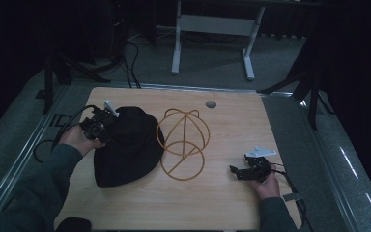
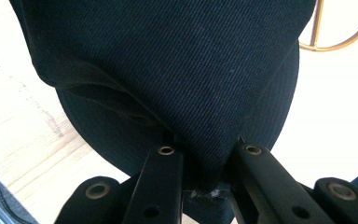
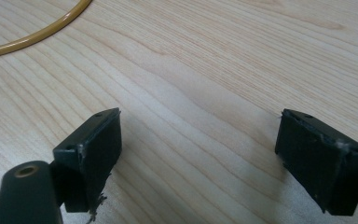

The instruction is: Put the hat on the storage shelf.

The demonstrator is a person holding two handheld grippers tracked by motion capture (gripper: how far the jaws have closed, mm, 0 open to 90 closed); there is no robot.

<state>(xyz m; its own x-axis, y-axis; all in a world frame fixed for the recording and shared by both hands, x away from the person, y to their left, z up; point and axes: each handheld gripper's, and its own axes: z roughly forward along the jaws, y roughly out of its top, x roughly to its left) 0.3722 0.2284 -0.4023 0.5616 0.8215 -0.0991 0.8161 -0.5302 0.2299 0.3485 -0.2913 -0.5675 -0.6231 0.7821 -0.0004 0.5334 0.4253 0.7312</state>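
Black hat (image 1: 123, 145) brim pinched in our left tool (image 2: 203, 161), right tool (image 3: 198, 158) wide over the bench (image 1: 232, 203); we should lift gently toward the wire stand (image 1: 182, 144).

A black hat (image 1: 125, 145) in fine diagonal twill is lying on a pale wood-grain table (image 1: 222, 193), its weave showing as faint slanting ribs in the left gripper view (image 2: 177, 70). Beside it a golden-yellow wire frame (image 1: 181, 145) is glinting. Both grippers are showing black, the left gripper (image 1: 96, 126) and the right gripper (image 1: 241, 173) each topped by a grey plate. Brass-coloured rivets are dotting the jaws. The sleeves (image 1: 34, 193) are showing grey-green, the floor (image 1: 212, 58) speckled grey.
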